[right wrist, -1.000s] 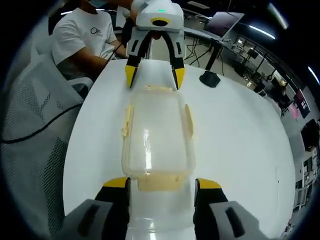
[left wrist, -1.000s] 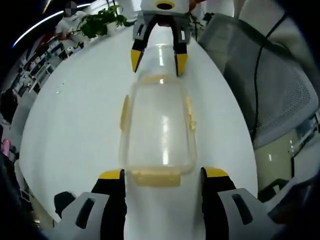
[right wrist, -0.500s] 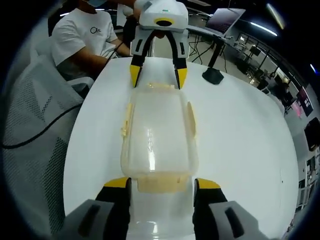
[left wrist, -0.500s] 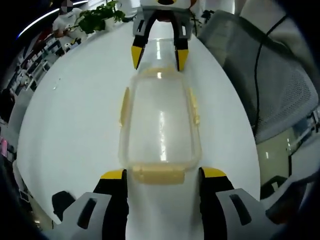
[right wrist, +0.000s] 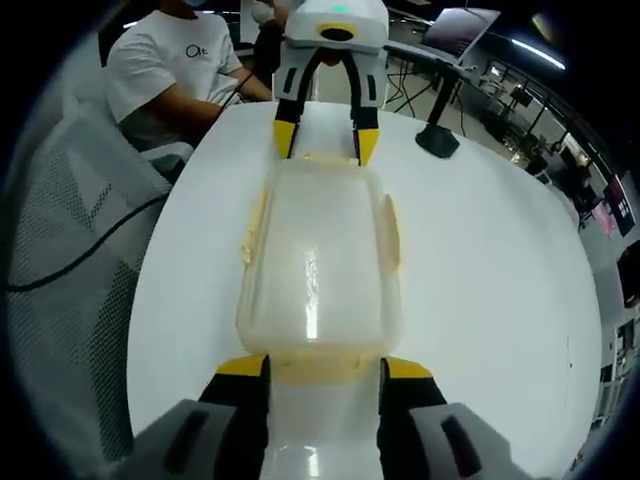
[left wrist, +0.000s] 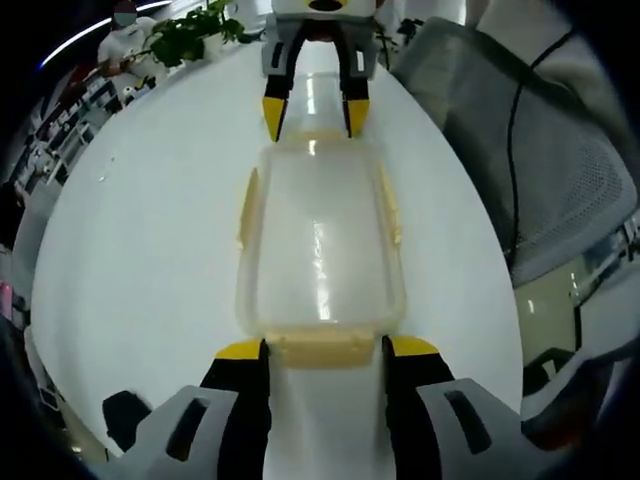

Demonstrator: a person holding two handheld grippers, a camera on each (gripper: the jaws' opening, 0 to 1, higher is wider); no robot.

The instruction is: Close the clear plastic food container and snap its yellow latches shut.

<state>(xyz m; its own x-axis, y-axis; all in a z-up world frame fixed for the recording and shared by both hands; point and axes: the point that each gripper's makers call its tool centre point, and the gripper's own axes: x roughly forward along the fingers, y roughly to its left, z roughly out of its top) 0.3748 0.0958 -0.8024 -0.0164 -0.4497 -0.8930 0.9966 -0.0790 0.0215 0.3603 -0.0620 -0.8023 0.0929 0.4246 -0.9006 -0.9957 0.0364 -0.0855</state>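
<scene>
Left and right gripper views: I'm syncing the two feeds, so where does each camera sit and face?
Left gripper view: rides the left claw, looking along the clear plastic food container toward the right claw.
Right gripper view: rides the right claw, facing the left claw.
Shared: container, round white table.

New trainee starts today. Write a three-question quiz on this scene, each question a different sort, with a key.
1. True or false: the clear plastic food container lies on the round white table with its lid on.
2. Where are the two grippers? A) side by side at one long side B) one at each short end, facing each other C) both lifted high above the lid
3. Fill in: the latch between the left gripper tips is ____ in colour.

Key: 1 true; 2 B, the right gripper faces it from the opposite end; 3 yellow.
</scene>
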